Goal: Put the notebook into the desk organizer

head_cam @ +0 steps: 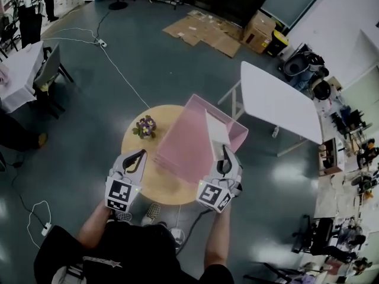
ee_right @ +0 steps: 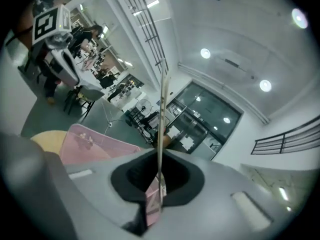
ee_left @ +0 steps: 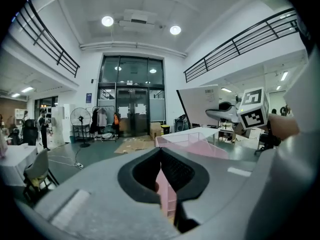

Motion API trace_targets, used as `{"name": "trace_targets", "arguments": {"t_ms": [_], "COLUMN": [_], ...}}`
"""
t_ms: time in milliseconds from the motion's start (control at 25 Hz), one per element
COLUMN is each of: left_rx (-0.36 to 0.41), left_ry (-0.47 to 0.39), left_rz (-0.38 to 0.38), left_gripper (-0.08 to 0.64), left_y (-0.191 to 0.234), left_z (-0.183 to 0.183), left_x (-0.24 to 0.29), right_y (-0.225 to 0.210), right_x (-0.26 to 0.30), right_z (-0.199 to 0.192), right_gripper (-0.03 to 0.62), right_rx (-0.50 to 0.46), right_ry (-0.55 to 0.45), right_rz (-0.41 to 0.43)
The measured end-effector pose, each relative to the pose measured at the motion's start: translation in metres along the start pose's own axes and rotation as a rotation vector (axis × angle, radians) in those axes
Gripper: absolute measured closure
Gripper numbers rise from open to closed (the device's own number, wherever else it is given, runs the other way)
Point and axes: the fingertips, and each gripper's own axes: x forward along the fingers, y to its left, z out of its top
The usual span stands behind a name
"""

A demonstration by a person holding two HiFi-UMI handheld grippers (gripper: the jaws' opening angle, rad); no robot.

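Note:
A pink desk organizer (head_cam: 183, 141) lies on a round yellow table (head_cam: 133, 147). My right gripper (head_cam: 224, 154) is shut on a thin pale notebook (head_cam: 216, 130), which stands on edge over the organizer's right side. The right gripper view shows the notebook (ee_right: 162, 114) edge-on, rising from between the jaws (ee_right: 160, 156), with the organizer (ee_right: 90, 144) low on the left. My left gripper (head_cam: 141, 154) hovers just left of the organizer with its fingers together and nothing in them. In the left gripper view the jaws (ee_left: 161, 151) meet at the tip, and the organizer (ee_left: 200, 141) lies beyond them.
A small pot of flowers (head_cam: 145, 126) stands on the table's far left part. A white folding table (head_cam: 275, 102) stands to the right, and flattened cardboard (head_cam: 201, 31) lies on the floor beyond. Cables and a power strip (head_cam: 102, 42) run across the floor on the left.

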Motion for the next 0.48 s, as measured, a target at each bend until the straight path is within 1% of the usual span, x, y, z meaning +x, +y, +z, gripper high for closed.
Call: {"name": "trace_targets", "arguments": {"t_ms": [200, 320, 480], "left_rx": [-0.011, -0.021, -0.027], "left_ry": [0.021, 0.034, 0.056], "left_rz": [0.061, 0.092, 0.132], "left_gripper": [0.549, 0.549, 0.549], "left_y": [0.007, 0.011, 0.013], "left_z": [-0.007, -0.012, -0.019], "left_x": [0.002, 0.001, 0.0], "right_y": [0.012, 0.023, 0.043], "right_x": [0.036, 0.055, 0.075], "right_z": [-0.004, -0.011, -0.027], "right_gripper": [0.578, 0.578, 0.577], "right_rx": [-0.105, -0.189, -0.298], "right_ry": [-0.028, -0.024, -0.006], "right_rz": [0.064, 0.105, 0.186]}}
